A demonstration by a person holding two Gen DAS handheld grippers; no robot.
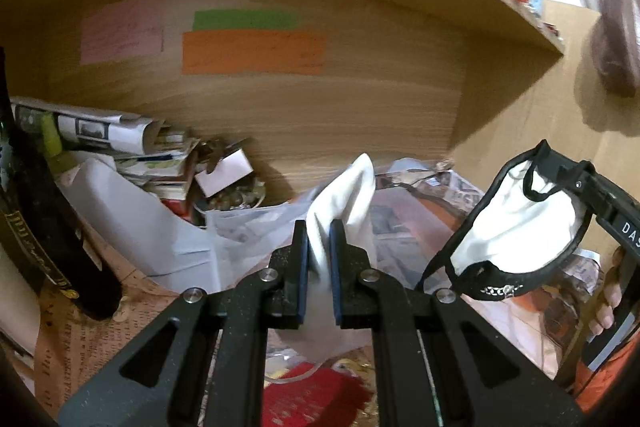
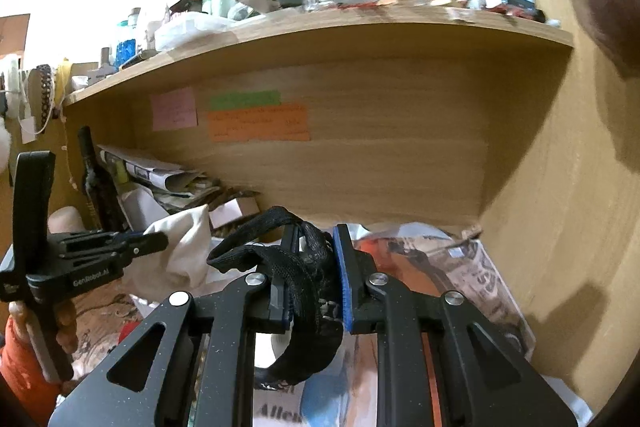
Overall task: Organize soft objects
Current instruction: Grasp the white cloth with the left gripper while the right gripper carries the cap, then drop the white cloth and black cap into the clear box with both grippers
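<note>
In the left wrist view my left gripper (image 1: 319, 231) is shut on a white cloth (image 1: 348, 187), whose folded end sticks up past the fingertips. To the right, my right gripper (image 1: 546, 153) holds up a white garment with black trim (image 1: 516, 227), which hangs free above the desk. In the right wrist view my right gripper (image 2: 316, 239) is shut on the black trim (image 2: 296, 267), which loops over and under the fingers. My left gripper (image 2: 158, 241) shows at the left, held by a hand, with the white cloth (image 2: 180, 247) bunched at its tips.
A wooden alcove encloses the desk, with an orange note (image 1: 252, 51) on its back wall and a side wall (image 2: 560, 187) at the right. A dark bottle (image 1: 36, 207) and stacked papers (image 1: 120, 135) fill the left. Newspaper (image 2: 472, 267) covers the desk. The shelf (image 2: 320, 23) above carries several bottles.
</note>
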